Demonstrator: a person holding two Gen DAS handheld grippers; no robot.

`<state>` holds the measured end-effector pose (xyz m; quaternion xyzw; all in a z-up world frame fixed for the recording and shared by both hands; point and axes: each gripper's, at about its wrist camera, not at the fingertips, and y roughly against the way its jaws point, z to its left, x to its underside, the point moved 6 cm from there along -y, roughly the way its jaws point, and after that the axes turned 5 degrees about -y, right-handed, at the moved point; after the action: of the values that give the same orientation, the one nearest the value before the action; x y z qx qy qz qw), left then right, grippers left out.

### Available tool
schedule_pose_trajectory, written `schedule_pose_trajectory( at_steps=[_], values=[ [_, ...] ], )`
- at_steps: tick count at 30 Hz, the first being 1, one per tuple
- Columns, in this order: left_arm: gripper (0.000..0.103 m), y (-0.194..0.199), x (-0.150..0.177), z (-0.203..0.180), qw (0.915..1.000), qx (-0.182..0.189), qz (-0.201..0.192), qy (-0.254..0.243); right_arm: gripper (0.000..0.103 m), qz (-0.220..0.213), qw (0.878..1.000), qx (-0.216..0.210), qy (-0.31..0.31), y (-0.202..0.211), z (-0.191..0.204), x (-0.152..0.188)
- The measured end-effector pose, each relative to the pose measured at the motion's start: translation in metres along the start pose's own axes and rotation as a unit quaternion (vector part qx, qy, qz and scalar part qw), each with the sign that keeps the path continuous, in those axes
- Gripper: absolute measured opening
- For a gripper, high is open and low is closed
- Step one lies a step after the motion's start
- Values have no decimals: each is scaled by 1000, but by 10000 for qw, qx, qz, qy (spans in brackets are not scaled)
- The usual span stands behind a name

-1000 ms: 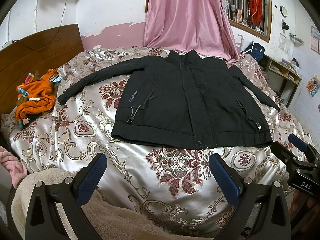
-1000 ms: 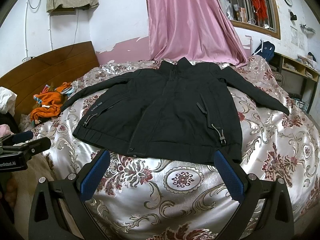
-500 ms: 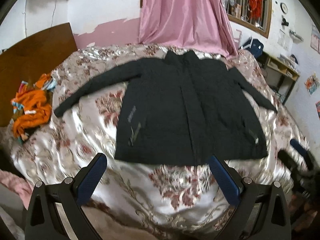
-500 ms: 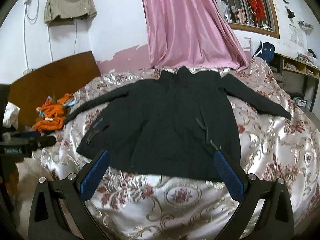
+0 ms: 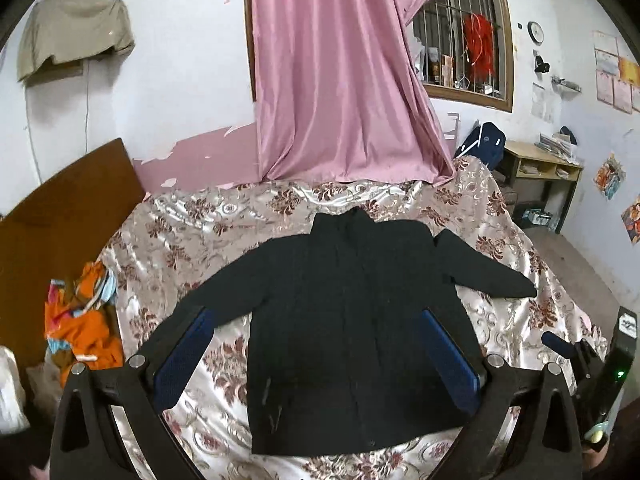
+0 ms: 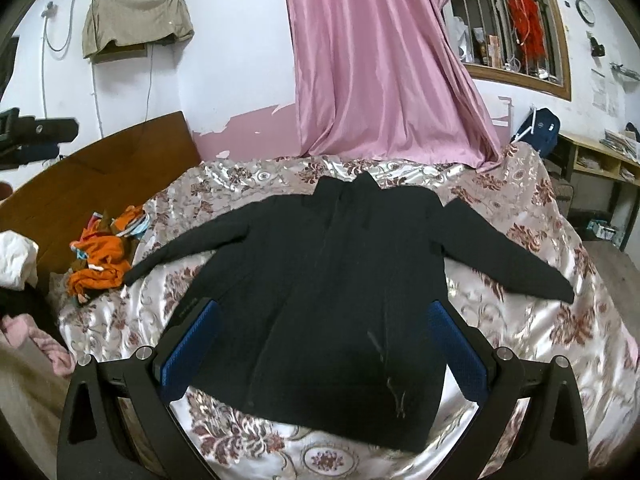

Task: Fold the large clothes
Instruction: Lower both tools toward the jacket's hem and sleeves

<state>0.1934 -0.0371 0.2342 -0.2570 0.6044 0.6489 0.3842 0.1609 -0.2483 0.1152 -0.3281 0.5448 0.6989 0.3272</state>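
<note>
Both cameras lifted since a second ago; we now look down on jacket [image 5: 352,340] from higher. Jacket flat on bed [image 5: 224,224], sleeves out, unfolded. Left hand-held gripper [image 5: 316,354] and right hand-held gripper [image 6: 324,346] jaws apart, empty, above hem. Approach step; next we pick up sleeve, fold inward.

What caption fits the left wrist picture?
Open left gripper above a black jacket spread flat on a flowery bedspread.

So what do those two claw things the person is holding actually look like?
Both are alike. The left gripper and the right gripper each have two black angular arms with silver bolts, ending in flat fingers faced with blue textured pads. Seen from the side, the right one also carries white lettering and a small green light.
</note>
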Motion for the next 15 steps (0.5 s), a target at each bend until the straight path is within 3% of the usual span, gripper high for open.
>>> schedule_pose_trajectory(
  at_steps=[6,15],
  values=[
    [103,-35,-34,-10,9991,280,328,60,102,7,9999,99,139,-3,7,-67],
    [103,-89,-49,1,9977,305,483,359,102,232,9991,276,217,-27,-1,-140]
  ],
)
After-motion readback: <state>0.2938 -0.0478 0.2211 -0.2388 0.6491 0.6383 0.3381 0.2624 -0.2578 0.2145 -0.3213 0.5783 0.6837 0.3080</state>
